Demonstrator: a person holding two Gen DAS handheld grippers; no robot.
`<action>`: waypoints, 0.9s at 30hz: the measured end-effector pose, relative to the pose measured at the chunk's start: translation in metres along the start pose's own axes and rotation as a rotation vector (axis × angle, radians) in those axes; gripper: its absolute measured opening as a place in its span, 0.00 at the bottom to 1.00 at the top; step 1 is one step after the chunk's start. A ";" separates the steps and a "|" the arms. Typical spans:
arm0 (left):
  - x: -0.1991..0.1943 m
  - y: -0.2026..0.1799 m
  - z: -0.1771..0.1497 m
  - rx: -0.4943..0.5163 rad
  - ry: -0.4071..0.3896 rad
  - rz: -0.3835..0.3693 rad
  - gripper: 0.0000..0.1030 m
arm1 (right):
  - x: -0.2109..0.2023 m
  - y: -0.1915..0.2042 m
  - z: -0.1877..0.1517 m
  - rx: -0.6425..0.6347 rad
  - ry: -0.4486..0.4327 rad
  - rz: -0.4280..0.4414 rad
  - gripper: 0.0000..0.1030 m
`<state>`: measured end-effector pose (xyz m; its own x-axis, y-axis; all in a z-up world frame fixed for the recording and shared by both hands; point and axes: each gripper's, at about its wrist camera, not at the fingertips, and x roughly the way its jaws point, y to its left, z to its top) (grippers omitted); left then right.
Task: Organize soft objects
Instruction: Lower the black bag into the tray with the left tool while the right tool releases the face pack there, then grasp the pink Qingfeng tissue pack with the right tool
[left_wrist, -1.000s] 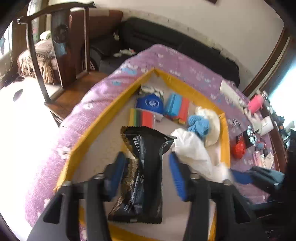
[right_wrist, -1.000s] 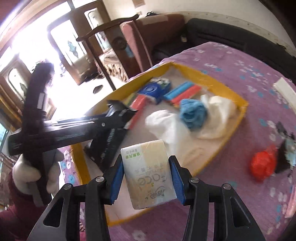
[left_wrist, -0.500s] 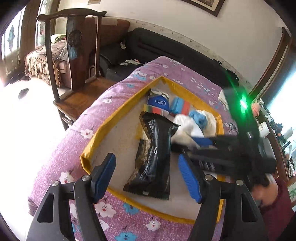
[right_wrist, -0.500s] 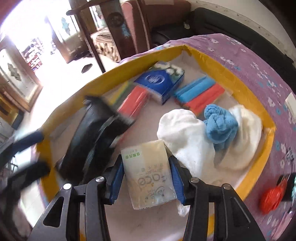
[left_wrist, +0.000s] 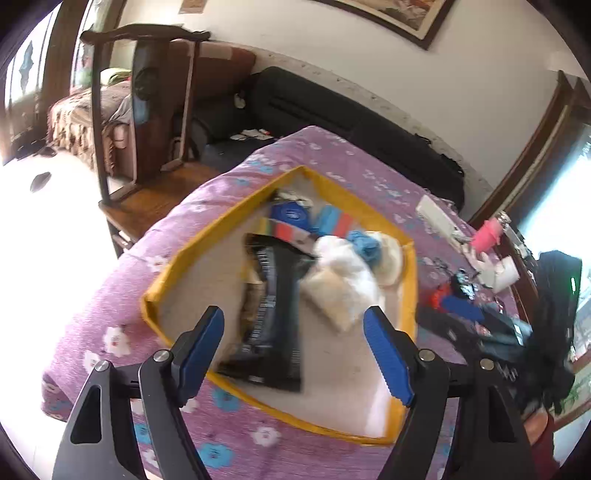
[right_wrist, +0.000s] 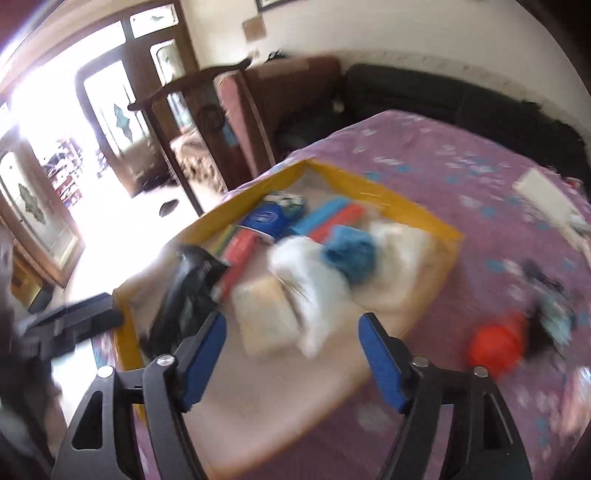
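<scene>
both grippers are now empty. a second ago the left gripper (left_wrist: 293, 354) had the black snack packet (left_wrist: 271, 314) between its blue pads, and the right gripper (right_wrist: 291, 360) was clamped on the pale tissue pack (right_wrist: 264, 314). now both things lie on the floor of the yellow tray (left_wrist: 177, 266), and the jaws of both grippers are opening wide with nothing between them.

the black snack packet lies lengthwise on the left side of the tray, near the front edge. the tissue pack is just beside it on the right, leaning against the white cloth (left_wrist: 351, 266). behind them are the blue knitted thing (left_wrist: 365, 245), a blue pack (left_wrist: 290, 216) and the red and blue strips (left_wrist: 334, 221) near the far corner.

the views now show the whole tray from farther away than before, so both hands seem to pull back from it. the right wrist picture is blurred.

in my judgement these two placings are finished. on the purple cloth (right_wrist: 461, 177) outside the tray a red thing (right_wrist: 496, 343) waits near the right gripper; it could be a next candidate, but i cannot tell if it is soft.
</scene>
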<state>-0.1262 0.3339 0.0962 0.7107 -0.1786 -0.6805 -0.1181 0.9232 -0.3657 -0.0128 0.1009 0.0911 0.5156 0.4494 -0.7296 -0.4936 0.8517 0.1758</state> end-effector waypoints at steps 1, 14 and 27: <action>0.001 -0.008 -0.001 0.014 0.000 -0.009 0.77 | -0.012 -0.014 -0.011 0.016 -0.009 -0.024 0.79; 0.045 -0.141 -0.047 0.248 0.143 -0.125 0.78 | -0.153 -0.229 -0.143 0.500 -0.083 -0.313 0.78; 0.056 -0.190 -0.072 0.379 0.212 -0.106 0.78 | -0.104 -0.236 -0.090 0.388 -0.042 -0.231 0.78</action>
<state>-0.1140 0.1238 0.0815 0.5428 -0.3085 -0.7811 0.2381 0.9484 -0.2091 -0.0127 -0.1707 0.0658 0.6135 0.2391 -0.7526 -0.0671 0.9654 0.2520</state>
